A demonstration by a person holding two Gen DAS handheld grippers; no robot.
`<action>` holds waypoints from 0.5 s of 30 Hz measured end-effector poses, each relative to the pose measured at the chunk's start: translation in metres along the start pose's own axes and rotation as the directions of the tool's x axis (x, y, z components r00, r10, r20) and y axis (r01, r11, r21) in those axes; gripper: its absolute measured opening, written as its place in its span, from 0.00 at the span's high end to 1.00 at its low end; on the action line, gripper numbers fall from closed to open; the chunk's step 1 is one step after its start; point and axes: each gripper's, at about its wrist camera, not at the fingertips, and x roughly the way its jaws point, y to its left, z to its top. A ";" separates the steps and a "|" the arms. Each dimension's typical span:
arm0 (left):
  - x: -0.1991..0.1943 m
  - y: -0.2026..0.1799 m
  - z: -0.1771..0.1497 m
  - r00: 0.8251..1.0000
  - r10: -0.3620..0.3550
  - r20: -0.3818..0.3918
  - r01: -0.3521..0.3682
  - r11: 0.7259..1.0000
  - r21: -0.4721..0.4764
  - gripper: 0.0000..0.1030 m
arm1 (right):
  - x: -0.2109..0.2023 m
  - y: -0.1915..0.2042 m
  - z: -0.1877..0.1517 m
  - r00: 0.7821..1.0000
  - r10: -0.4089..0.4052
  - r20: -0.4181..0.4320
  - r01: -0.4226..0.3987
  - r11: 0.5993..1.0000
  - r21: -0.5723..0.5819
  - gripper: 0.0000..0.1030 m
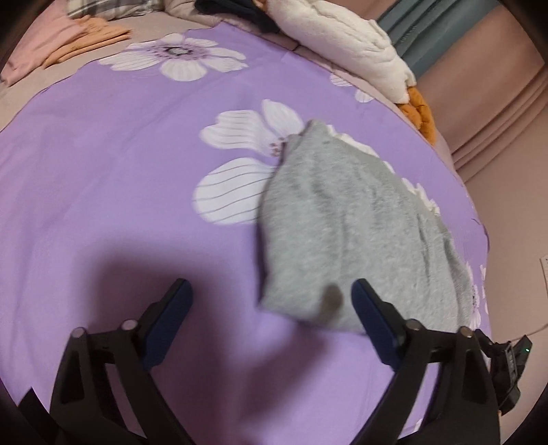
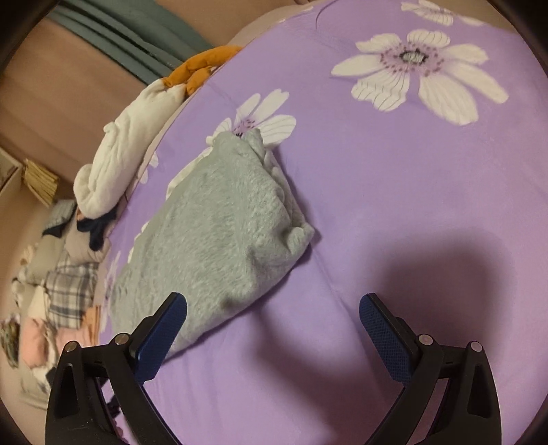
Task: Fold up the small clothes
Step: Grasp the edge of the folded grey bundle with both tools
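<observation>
Garment: a grey garment [image 1: 356, 232] [image 2: 219, 232] of fuzzy knit lies folded on the bed, over a printed white flower; a white frilled edge [image 1: 421, 198] shows along its far side in the left wrist view.
Garment position: toward the side of the bed that faces the wall, with one corner near the grippers.
Left gripper: the left gripper [image 1: 270, 294] hangs above the sheet with its jaws released and wide apart, holding nothing; its right finger [image 1: 370, 308] is in front of the near corner of the garment, and contact cannot be told.
Right gripper: the right gripper [image 2: 274, 308] also has its jaws released and empty; its left finger [image 2: 167, 321] overlaps the near edge of the garment, and contact cannot be told.
Surface: a bed with a purple sheet [image 1: 120, 191] [image 2: 394, 205] printed with large white flowers; the sheet lies mostly smooth, with dark shadows cast near both grippers.
Bed edge: a white plush blanket [image 1: 346, 37] [image 2: 126, 150] with an orange part [image 1: 421, 113] [image 2: 198, 68] lies along the edge just beyond the garment.
Other clothes: folded peach and pink pieces [image 1: 72, 41], a plaid piece [image 2: 72, 291] and a dark item [image 1: 239, 10] sit well apart from the garment.
Room: pink-beige wall [image 1: 507, 137] and teal curtain [image 1: 435, 24] [image 2: 137, 37] behind the bed.
</observation>
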 end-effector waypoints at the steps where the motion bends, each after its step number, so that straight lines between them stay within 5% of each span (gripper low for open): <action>1: 0.003 -0.002 0.002 1.000 -0.016 -0.002 0.016 1.000 0.000 0.20 | 0.002 0.001 0.000 1.000 0.003 0.006 -0.003 1.000 -0.001 0.02; 3: 0.013 -0.004 0.006 0.999 -0.042 -0.007 0.041 0.999 -0.009 0.29 | 0.008 0.006 0.004 1.000 0.012 0.024 -0.011 1.000 -0.012 0.04; 5: 0.022 -0.009 0.008 0.999 -0.040 -0.016 0.040 0.999 -0.003 0.32 | 0.015 0.009 0.007 0.999 0.026 0.025 -0.026 1.000 -0.015 0.22; 9: 0.033 -0.019 0.010 0.997 -0.077 -0.026 0.078 0.997 0.014 0.42 | 0.037 0.014 0.013 0.998 0.067 0.000 -0.067 0.998 0.009 0.36; 11: 0.036 -0.020 0.012 0.998 -0.056 -0.012 0.056 0.998 0.005 0.56 | 0.040 0.017 0.015 0.998 0.068 0.011 -0.068 0.998 -0.003 0.48; 12: 0.038 -0.020 0.013 0.999 -0.043 -0.011 0.043 0.999 -0.004 0.72 | 0.042 0.018 0.015 0.998 0.068 0.010 -0.068 0.998 -0.002 0.53; 13: 0.038 -0.017 0.015 0.999 -0.041 -0.011 0.040 0.999 -0.025 0.86 | 0.045 0.019 0.016 0.998 0.070 0.004 -0.070 0.998 0.000 0.71; 15: 0.033 -0.014 0.018 0.998 -0.060 -0.008 0.059 0.997 -0.057 0.88 | 0.046 0.021 0.016 0.999 0.046 -0.002 -0.046 0.999 -0.005 0.81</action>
